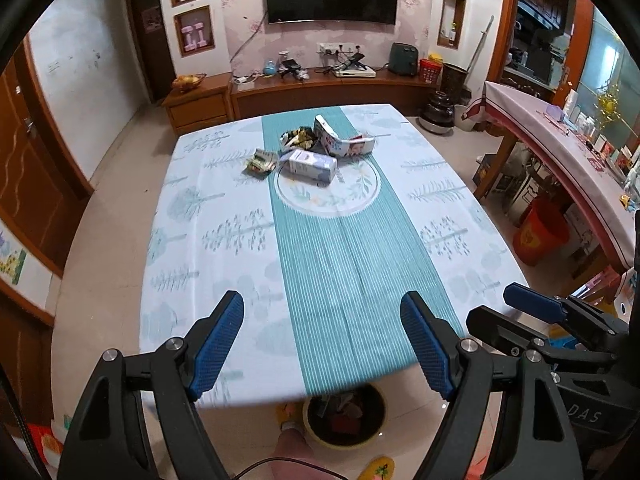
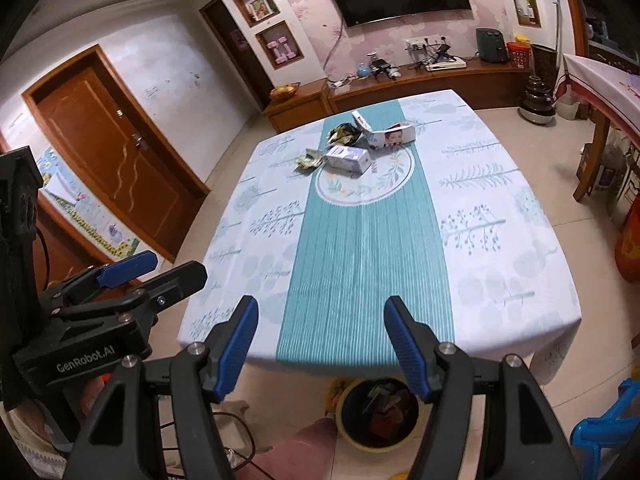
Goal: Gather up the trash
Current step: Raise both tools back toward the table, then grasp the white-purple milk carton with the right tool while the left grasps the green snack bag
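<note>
Teal-striped tablecloth (image 1: pixel 224 240), far trash cartons (image 1: pixel 308 164), bin (image 2: pixel 344 408) below near edge, both grippers' jaws wide, empty.

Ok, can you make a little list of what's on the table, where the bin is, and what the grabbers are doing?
table: cloth-covered table
trash: white carton, bent box, wrappers, foil bag, all at the far end
bin: bin on the floor at the near edge, some trash inside
left gripper: open, empty
right gripper: open, empty

table (image 1: pixel 460 208): cartons (image 1: pixel 310 165) and wrappers (image 1: pixel 262 162) at far end | bin (image 1: pixel 344 442) on floor before near edge
</note>
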